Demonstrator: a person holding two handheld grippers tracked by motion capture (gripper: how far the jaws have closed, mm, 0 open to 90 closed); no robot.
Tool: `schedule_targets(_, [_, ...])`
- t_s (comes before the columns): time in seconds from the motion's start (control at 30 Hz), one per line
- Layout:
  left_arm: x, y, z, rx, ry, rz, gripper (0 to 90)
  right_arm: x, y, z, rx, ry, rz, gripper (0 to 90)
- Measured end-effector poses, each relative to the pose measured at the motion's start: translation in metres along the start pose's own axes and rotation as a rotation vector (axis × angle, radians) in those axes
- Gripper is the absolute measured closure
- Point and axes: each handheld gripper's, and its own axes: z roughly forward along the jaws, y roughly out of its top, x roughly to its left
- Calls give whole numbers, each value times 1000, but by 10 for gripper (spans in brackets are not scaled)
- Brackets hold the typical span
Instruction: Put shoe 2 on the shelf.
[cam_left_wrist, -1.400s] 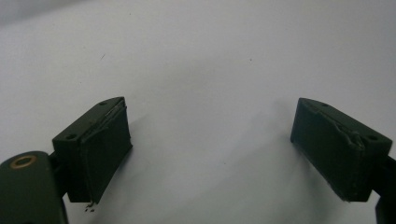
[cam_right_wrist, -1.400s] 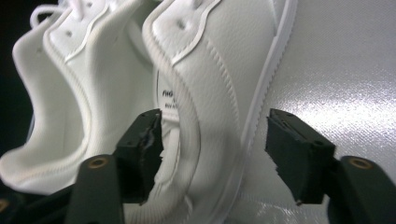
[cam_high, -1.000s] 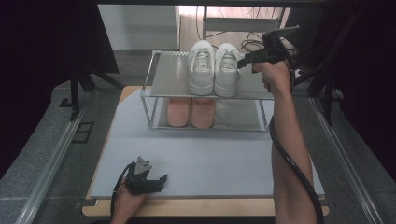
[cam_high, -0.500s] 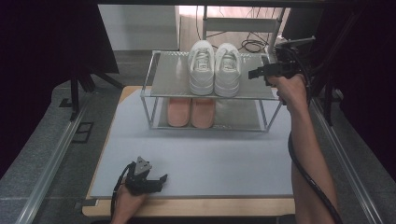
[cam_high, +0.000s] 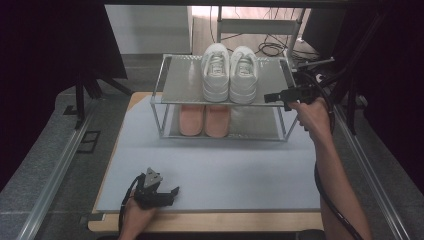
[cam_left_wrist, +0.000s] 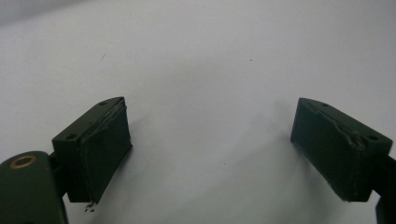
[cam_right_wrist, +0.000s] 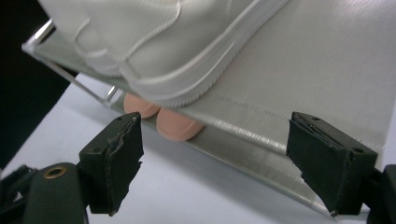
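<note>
Two white sneakers (cam_high: 229, 72) up top on the two-tier perforated metal rack (cam_high: 172, 87), two smooth pink slippers (cam_high: 204, 120) underneath. The right hand-held gripper (cam_high: 274, 97) has just been spreading its jaws, nothing between them. The left hand-held gripper (cam_high: 171, 193) sits wide open and empty too.

grey floor (cam_high: 45, 165), dark curtains (cam_high: 50, 45), cables (cam_high: 272, 47) behind the table (cam_high: 210, 222).

My table (cam_high: 210, 225) is a wooden board, and a pale grey mat (cam_high: 230, 175) covers most of it. A two-tier metal rack (cam_high: 185, 90) stands on the far part of the mat. On its top shelf I see a pair of white sneakers (cam_high: 229, 72) side by side; on the lower shelf sits a pair of pink shoes (cam_high: 204, 120), toes toward me.
</note>
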Motion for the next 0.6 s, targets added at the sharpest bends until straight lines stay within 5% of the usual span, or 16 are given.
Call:
schedule_targets(0.37, [0, 0, 0, -3, 0, -3, 112, 6, -41, 3, -2, -2, -103, 125])
schedule_targets(0.6, [0, 0, 0, -3, 3, -2, 112, 1, -68, 5, -6, -2, -106, 70])
